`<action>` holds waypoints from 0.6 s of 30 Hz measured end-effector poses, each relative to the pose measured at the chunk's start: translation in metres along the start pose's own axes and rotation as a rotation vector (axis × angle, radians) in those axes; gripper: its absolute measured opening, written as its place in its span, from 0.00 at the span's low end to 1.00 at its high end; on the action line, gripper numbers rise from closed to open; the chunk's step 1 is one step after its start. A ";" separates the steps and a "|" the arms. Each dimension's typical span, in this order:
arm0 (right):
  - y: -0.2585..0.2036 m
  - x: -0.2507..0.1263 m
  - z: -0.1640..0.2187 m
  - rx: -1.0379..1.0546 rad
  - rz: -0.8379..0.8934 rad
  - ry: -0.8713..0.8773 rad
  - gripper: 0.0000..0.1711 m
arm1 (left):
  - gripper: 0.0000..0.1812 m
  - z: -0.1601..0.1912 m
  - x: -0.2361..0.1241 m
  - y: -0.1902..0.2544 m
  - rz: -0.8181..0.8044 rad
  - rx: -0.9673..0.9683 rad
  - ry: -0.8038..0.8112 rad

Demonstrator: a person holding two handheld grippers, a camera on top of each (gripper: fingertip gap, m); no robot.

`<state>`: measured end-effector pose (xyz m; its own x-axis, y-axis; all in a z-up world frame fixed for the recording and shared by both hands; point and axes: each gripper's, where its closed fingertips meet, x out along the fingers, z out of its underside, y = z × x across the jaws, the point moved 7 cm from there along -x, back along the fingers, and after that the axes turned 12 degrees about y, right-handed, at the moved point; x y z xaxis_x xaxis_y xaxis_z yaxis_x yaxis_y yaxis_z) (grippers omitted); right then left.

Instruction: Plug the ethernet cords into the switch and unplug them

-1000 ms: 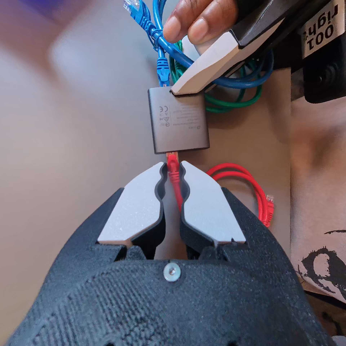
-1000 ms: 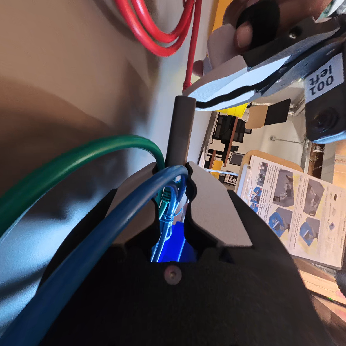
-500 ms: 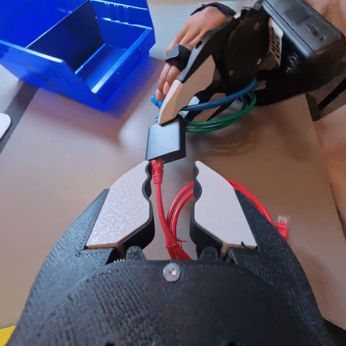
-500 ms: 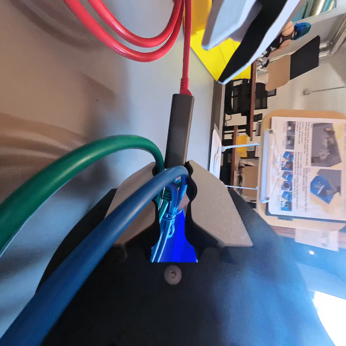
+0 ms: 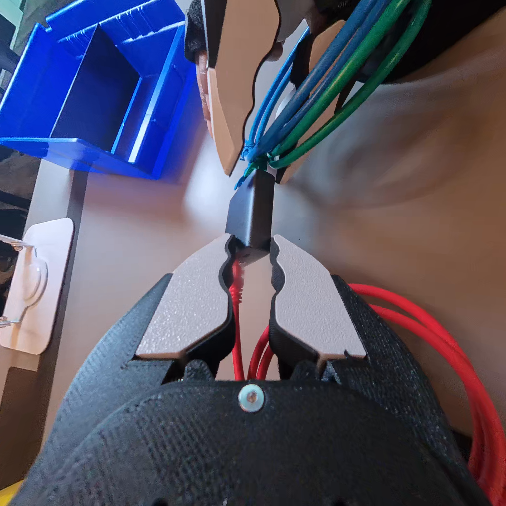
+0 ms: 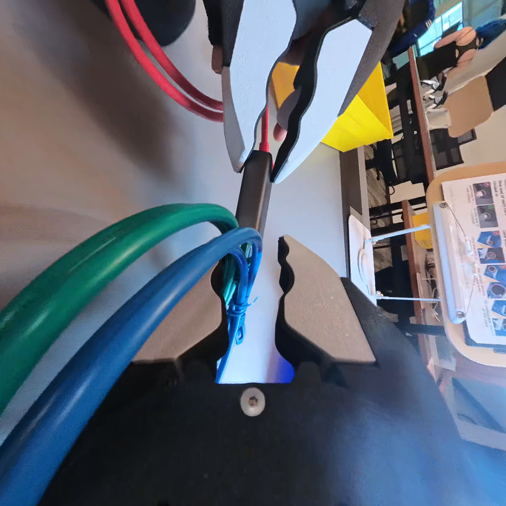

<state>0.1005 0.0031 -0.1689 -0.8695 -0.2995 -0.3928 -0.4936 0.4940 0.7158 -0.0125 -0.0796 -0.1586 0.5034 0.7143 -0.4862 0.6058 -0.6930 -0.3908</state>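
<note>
Left wrist view: at the far left a pale flat stand (image 5: 35,284) lies at the edge of the brown table (image 5: 131,246), and behind it sits a blue bin (image 5: 90,90). In the middle, my left gripper (image 5: 251,241) stands narrowly parted around the near end of the dark switch (image 5: 250,210), its tips against the switch's sides; whether I am truly squeezing it I cannot tell. The red ethernet cord (image 5: 236,284) runs between my fingers into that end, its coils trailing right. Beyond, my right gripper (image 5: 253,175) flanks the far end, with blue cords (image 5: 315,82) and green cords (image 5: 364,90) bundled there. Right wrist view: these cords loop over my left-hand finger, the fingers (image 6: 317,301) are spread apart, clear of the switch (image 6: 253,191), and a yellow bin (image 6: 361,109) sits farther right.
</note>
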 end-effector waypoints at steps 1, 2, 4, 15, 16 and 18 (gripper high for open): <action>-0.002 0.000 -0.001 -0.020 -0.001 0.001 0.21 | 0.13 -0.001 0.001 0.000 -0.006 0.018 -0.003; -0.004 0.001 -0.003 -0.056 0.005 -0.003 0.18 | 0.13 -0.002 0.001 0.000 -0.018 0.034 -0.007; -0.007 0.003 -0.004 -0.115 0.014 -0.027 0.12 | 0.13 -0.003 0.001 0.001 -0.019 0.041 -0.011; 0.100 -0.071 0.015 0.004 0.215 -0.319 0.11 | 0.15 -0.040 -0.119 -0.069 -0.565 -0.082 0.452; 0.116 -0.083 0.025 0.016 0.250 -0.365 0.12 | 0.15 -0.033 -0.127 -0.071 -0.559 -0.150 0.487; 0.147 -0.105 0.046 0.049 0.293 -0.483 0.12 | 0.15 -0.014 -0.129 -0.069 -0.554 -0.233 0.499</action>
<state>0.1185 0.1447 -0.0482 -0.8753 0.2575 -0.4093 -0.2201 0.5414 0.8115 -0.1106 -0.1226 -0.0578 0.2739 0.9479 0.1628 0.9358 -0.2236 -0.2725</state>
